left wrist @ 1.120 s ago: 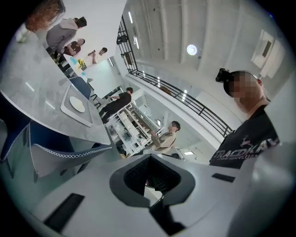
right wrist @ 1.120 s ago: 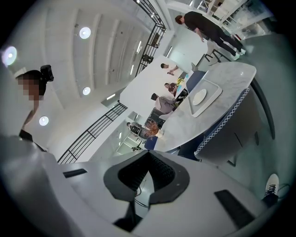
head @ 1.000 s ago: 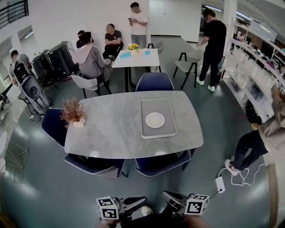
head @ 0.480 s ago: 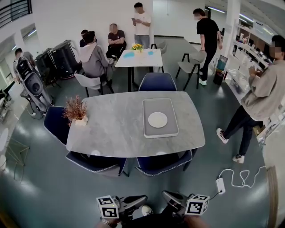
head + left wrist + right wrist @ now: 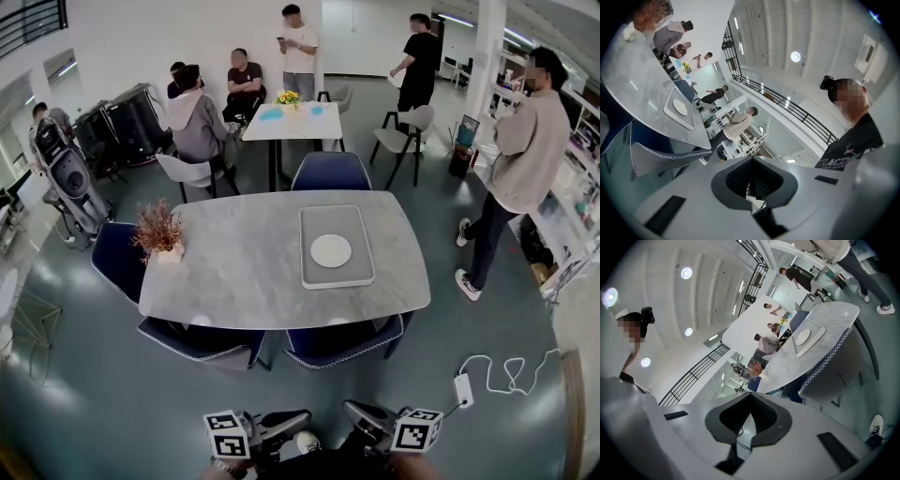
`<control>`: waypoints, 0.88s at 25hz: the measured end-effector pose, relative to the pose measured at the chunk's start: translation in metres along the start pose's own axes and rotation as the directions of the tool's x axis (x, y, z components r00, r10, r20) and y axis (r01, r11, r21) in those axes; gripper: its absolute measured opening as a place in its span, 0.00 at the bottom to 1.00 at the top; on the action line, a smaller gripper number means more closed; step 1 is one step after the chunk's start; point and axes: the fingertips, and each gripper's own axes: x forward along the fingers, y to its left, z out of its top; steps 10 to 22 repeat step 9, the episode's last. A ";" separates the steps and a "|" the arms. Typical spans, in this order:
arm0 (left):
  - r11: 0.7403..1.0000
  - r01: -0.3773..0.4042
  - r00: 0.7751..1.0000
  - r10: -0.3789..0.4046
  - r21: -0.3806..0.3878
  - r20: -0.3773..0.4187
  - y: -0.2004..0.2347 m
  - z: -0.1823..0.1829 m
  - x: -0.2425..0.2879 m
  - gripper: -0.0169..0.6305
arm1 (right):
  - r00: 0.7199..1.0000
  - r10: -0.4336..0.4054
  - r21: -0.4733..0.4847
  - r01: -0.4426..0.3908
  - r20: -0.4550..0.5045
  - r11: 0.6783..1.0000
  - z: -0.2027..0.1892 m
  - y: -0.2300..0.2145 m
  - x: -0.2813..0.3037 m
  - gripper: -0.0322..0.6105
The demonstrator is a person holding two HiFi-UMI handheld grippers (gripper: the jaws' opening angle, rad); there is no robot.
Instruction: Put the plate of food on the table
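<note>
1. Two grippers are held low at 6 o'clock in the head view, well apart from the table. The left gripper (image 5: 752, 180) is seen with its ribbed pads pressed together and nothing between them.
2. The right gripper (image 5: 749, 416) is likewise closed pad to pad, with nothing pinched.
3. Just ahead of the grippers, a dark blue chair (image 5: 342, 342) is tucked under the table's near edge at 12 o'clock. A second chair (image 5: 202, 342) is seen beside it at 11 o'clock.
4. Beyond the chairs, the grey marbled table (image 5: 234, 272) is spread across the middle of the head view.
5. A grey rectangular tray (image 5: 323, 277) is laid flat on the table, right of its middle, at 12 o'clock from the grippers.
6. One plate (image 5: 330, 250) is held in the tray, close to the tray's centre. It is round, white and flat; whether anything lies on it cannot be told at this range.
7. A small white pot (image 5: 169, 258) is set at the table's 9 o'clock end, well apart from the tray. A brownish dried plant (image 5: 155, 230) is held in it.
8. Farther off at 12 o'clock, a small white table (image 5: 286, 122) is seen with yellow flowers (image 5: 281, 97) on it and people sitting and standing around it.
9. A person in a beige top (image 5: 520, 150) is seen standing at 2 o'clock.
</note>
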 end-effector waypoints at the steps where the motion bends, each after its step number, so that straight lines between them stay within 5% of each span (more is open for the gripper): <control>1: 1.000 0.001 1.000 -0.001 -0.003 0.003 0.000 0.000 -0.001 0.04 | 1.000 -0.002 0.000 0.002 0.002 1.000 0.000 0.000 0.000 0.07; 22: 1.000 0.008 1.000 -0.008 0.003 -0.005 0.000 0.000 0.000 0.04 | 1.000 -0.007 0.002 0.007 0.013 1.000 -0.002 -0.002 -0.002 0.07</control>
